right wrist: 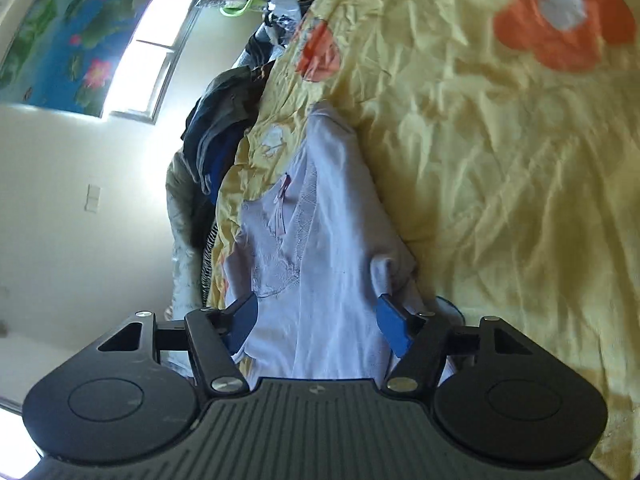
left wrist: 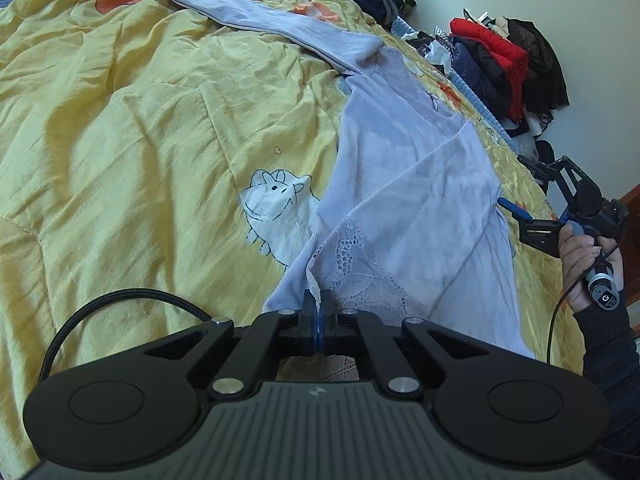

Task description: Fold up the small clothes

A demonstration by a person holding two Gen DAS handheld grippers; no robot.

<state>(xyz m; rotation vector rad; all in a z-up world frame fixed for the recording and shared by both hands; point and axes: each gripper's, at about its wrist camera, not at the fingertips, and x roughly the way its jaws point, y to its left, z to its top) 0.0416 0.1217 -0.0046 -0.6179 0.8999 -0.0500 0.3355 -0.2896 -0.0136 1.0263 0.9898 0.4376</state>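
Yellow quilt (left wrist: 140,128): covers the bed, creased, printed with cartoon animals.

Pale lilac top (left wrist: 416,200): lies partly folded along the quilt's right side, one sleeve trailing away up the bed.

My right gripper (right wrist: 318,320): released, jaws apart over the cloth, gripping nothing.

My left gripper (left wrist: 316,312): clenched on the top's lace hem.

Risk: pulling one-handed could drag and undo the fold; the lace may snag.
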